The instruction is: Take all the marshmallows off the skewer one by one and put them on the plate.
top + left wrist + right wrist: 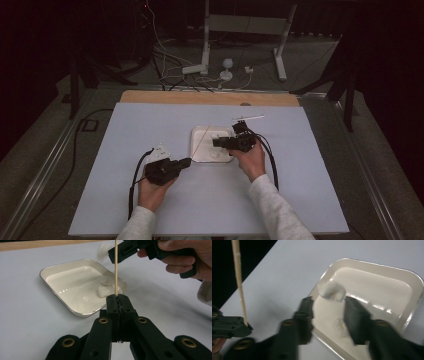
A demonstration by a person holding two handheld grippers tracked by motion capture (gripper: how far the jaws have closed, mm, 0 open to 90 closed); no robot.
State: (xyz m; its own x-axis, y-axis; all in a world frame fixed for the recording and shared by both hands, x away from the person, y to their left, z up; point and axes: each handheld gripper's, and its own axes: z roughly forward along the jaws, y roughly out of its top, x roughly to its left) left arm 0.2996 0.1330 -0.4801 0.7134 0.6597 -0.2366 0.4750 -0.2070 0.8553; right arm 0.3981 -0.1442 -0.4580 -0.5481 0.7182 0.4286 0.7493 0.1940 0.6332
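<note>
**Skewer held upright beside the tray, two white pieces inside it**

The thin wooden skewer (116,267) stands almost upright, and its lower end is clamped between the jaws of the left gripper (117,298), which are pressed together on it. In the left gripper view the stick rises straight from the jaw tips and leaves the picture at the top. In the right gripper view the same skewer (239,287) appears at the left edge, coming out of the left gripper (247,326), a little tilted.

Just behind the skewer is a white tray (53,270) with rounded corners and a shiny bottom. It lies flat on the pale table cover (150,210), near the middle. Two small white soft pieces lie in the tray, near the corner closest to the left gripper: one piece (107,280) and a second piece (103,292), close to each other; whether they touch I cannot tell.

The right gripper (328,312) hangs above this corner of the tray, and its jaws stand apart, with nothing pressed between them. One white piece (332,291) is seen just beyond the jaw tips, and the other (340,327) lies lower between the jaws. The picture is blurred here, so contact with the pieces I cannot judge.

In the high view the left gripper (186,161) is at the near left corner of the tray (200,150) and the right gripper (216,142) reaches over the tray from the right side. The two grippers are near each other but do not touch.
</note>
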